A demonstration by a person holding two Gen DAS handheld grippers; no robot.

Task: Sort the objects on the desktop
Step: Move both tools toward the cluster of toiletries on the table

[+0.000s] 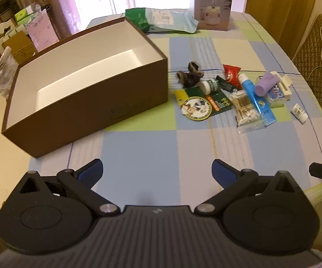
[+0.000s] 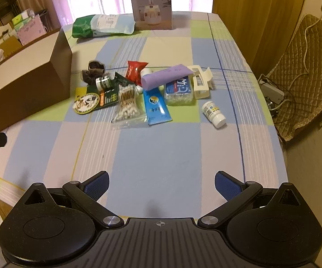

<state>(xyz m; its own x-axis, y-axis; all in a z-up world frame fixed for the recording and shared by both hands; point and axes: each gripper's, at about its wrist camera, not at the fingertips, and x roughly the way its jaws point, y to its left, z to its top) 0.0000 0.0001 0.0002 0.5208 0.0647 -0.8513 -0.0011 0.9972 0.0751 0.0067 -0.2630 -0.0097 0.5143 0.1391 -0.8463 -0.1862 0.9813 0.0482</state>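
A pile of small items lies mid-table: a purple tube point(image 2: 165, 77), a blue tube point(image 2: 156, 107), a bag of cotton swabs point(image 2: 127, 105), a red packet point(image 2: 135, 70), a white hair clip point(image 2: 201, 82), a white pill bottle point(image 2: 213, 111) and a dark scrunchie point(image 2: 93, 71). An open brown box point(image 1: 89, 82) with a white, bare inside stands to their left. My left gripper point(image 1: 157, 172) hovers open over the cloth near the box's front. Equally open and holding nothing, my right gripper point(image 2: 162, 184) hangs well short of the pile.
A checked cloth point(image 2: 156, 156) covers the table. At the far end stand a humidifier carton point(image 2: 152, 4) and a green-and-white pouch point(image 2: 102, 25). A quilted chair point(image 2: 306, 67) with cables is off the right edge. Cluttered boxes point(image 1: 22, 33) sit beyond the left edge.
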